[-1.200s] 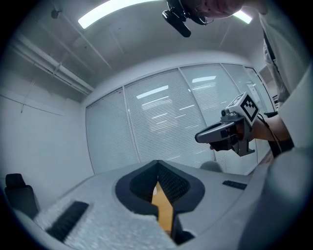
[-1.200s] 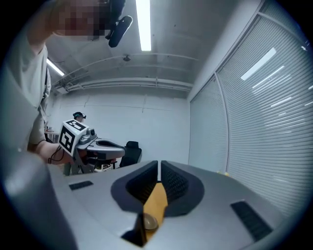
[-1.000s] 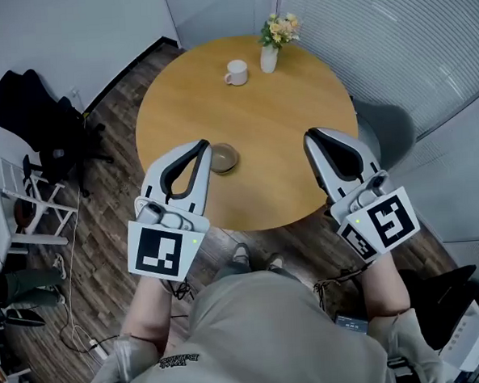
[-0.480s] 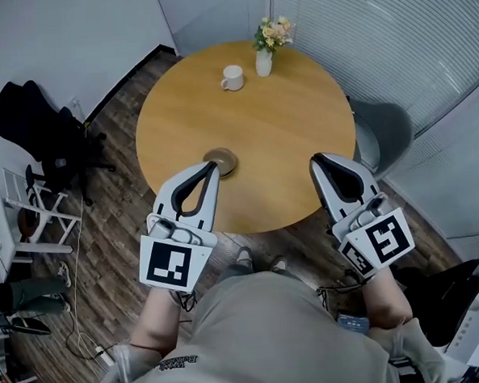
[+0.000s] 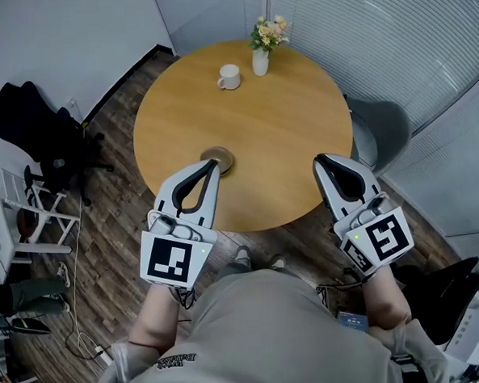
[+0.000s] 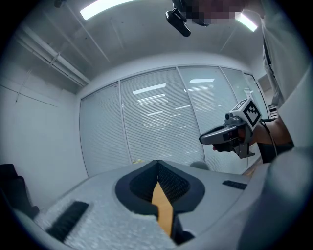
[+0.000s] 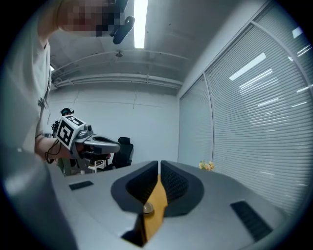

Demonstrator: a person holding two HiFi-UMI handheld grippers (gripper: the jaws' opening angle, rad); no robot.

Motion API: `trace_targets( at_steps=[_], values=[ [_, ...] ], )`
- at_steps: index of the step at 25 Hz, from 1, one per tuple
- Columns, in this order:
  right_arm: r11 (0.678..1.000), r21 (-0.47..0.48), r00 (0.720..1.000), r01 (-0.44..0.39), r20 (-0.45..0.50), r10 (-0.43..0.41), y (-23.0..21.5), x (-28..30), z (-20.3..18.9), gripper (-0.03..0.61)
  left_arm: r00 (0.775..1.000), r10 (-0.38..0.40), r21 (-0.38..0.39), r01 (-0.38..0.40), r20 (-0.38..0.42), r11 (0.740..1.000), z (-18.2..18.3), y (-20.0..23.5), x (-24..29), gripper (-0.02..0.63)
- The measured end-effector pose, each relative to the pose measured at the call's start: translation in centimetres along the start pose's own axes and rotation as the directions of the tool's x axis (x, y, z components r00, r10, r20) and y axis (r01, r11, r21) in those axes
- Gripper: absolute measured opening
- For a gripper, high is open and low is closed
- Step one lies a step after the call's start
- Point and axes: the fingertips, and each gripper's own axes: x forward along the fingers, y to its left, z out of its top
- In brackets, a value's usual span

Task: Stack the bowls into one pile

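A brown bowl (image 5: 220,157) sits on the round wooden table (image 5: 285,135) near its front-left edge; whether more bowls are nested in it I cannot tell. My left gripper (image 5: 210,166) hovers just in front of it, its tip overlapping the bowl's near rim, jaws shut and empty. My right gripper (image 5: 325,159) is held over the table's front-right edge, also shut with nothing in it. In the right gripper view the bowl (image 7: 147,209) shows small through the gap below the closed right gripper (image 7: 159,164). The left gripper (image 6: 157,165) shows only tabletop there.
A white mug (image 5: 228,77) and a white vase of flowers (image 5: 261,49) stand at the table's far side. A black office chair (image 5: 41,126) and a white rack (image 5: 26,212) are on the left, a grey chair (image 5: 378,134) on the right.
Both grippers have drawn back a little toward me and sunk slightly. The left tip now overlaps the bowl's near rim instead of lying beside it. Both stayed shut.
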Motion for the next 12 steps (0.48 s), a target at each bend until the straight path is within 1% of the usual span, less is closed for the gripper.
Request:
trace_targets(
  at_steps=[7, 12],
  values=[
    [1.000, -0.011, 1.000, -0.009, -0.005, 0.009, 0.14, 0.00, -0.04, 0.035, 1.000, -0.010, 0.000, 0.010, -0.005, 1.000, -0.11, -0.41, 0.26, 0.018],
    [0.999, -0.039, 1.000, -0.008, -0.017, 0.008, 0.32, 0.09, -0.42, 0.034, 1.000, -0.008, 0.000, 0.008, -0.012, 1.000, -0.61, -0.28, 0.32, 0.018]
  ],
)
